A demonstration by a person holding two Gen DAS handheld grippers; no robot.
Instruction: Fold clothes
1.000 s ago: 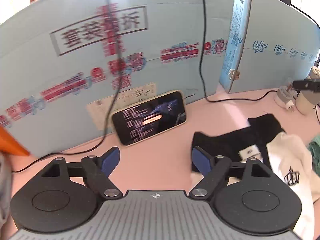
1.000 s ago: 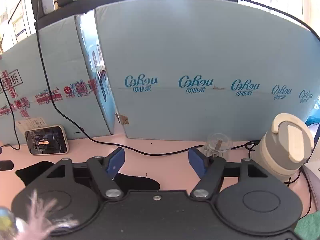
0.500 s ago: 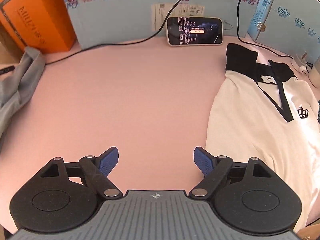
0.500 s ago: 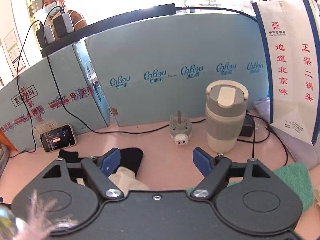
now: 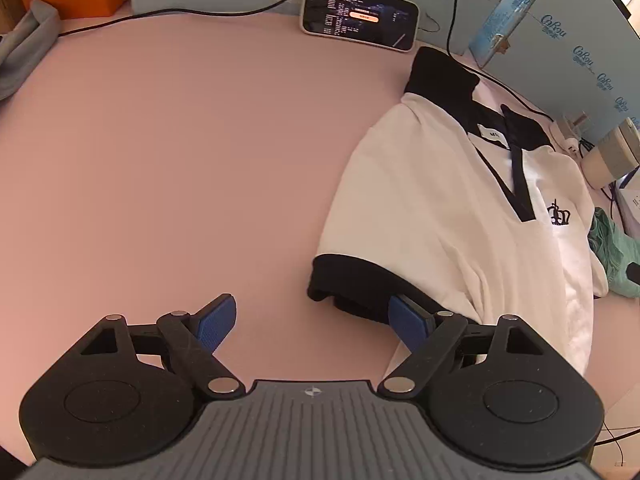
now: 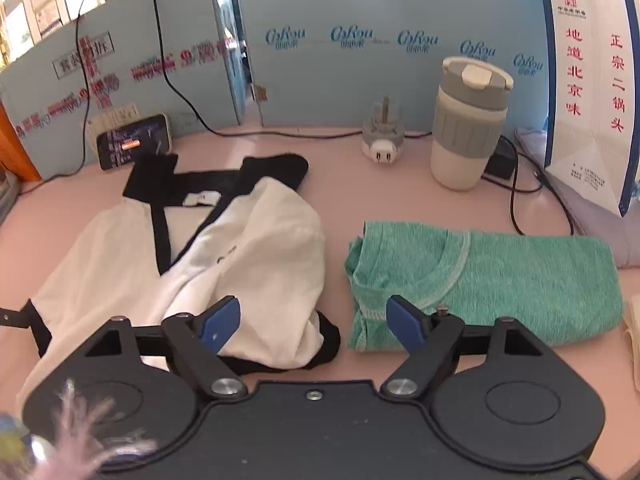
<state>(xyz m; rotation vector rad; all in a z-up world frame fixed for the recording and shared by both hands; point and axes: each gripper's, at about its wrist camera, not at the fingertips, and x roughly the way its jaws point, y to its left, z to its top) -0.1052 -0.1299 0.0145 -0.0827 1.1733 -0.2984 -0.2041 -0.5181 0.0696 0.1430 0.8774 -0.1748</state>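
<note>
Left gripper (image 5: 312, 320), jaws wide, holding nothing, has dropped from the far wall to the white polo shirt's (image 5: 448, 216) near-left sleeve (image 5: 352, 276); right gripper (image 6: 312, 322) likewise wide; sleeve fold likely next.

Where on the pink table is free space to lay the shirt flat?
Bare table runs from the white shirt to the grey cloth, up to the phone. Crowded: around the green shirt and cup.

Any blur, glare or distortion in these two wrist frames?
Left wrist: sharp, strong fisheye bending the pink table; the phone screen is readable in outline only. Right wrist: red print on the blue panel is smeared, window top left blown out, white polo shirt sharp.
</note>
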